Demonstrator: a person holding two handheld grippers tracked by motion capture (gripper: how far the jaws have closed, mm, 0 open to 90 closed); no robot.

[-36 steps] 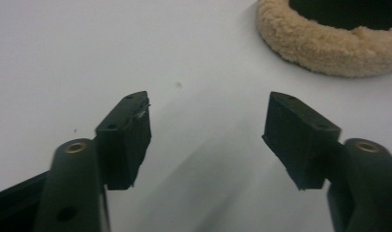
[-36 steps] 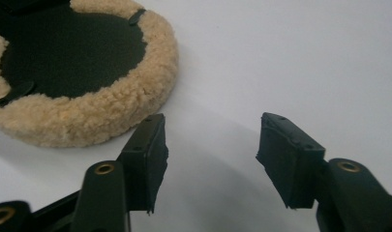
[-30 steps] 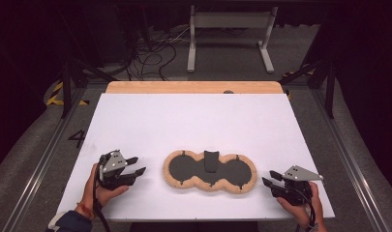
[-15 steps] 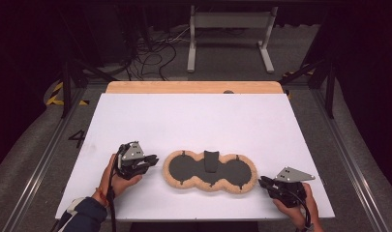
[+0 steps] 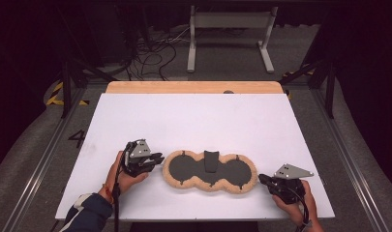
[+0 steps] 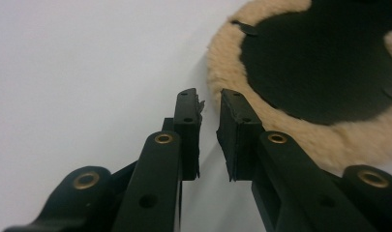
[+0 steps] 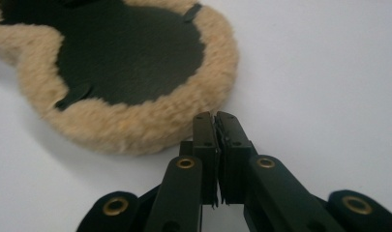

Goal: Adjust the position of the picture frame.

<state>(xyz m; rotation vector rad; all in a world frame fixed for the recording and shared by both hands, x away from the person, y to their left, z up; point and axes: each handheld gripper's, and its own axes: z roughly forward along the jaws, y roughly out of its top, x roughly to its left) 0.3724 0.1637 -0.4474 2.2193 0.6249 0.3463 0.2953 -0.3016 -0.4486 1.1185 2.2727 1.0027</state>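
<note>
Along the near edge of the white table, at about five o'clock, the right gripper rests in the person's hand, its jaws clenched together on nothing, tips just beside the fleece rim of the padded cover. At seven o'clock the left gripper points at the cover's other end; its jaws have just been closing, yet a narrow gap remains, nothing between them. The cover, two dark lobes edged in tan fleece, lies flat between both grippers. Beyond, at twelve o'clock, a wooden board borders the table.

1 fleece pad, 2 grippers
</note>
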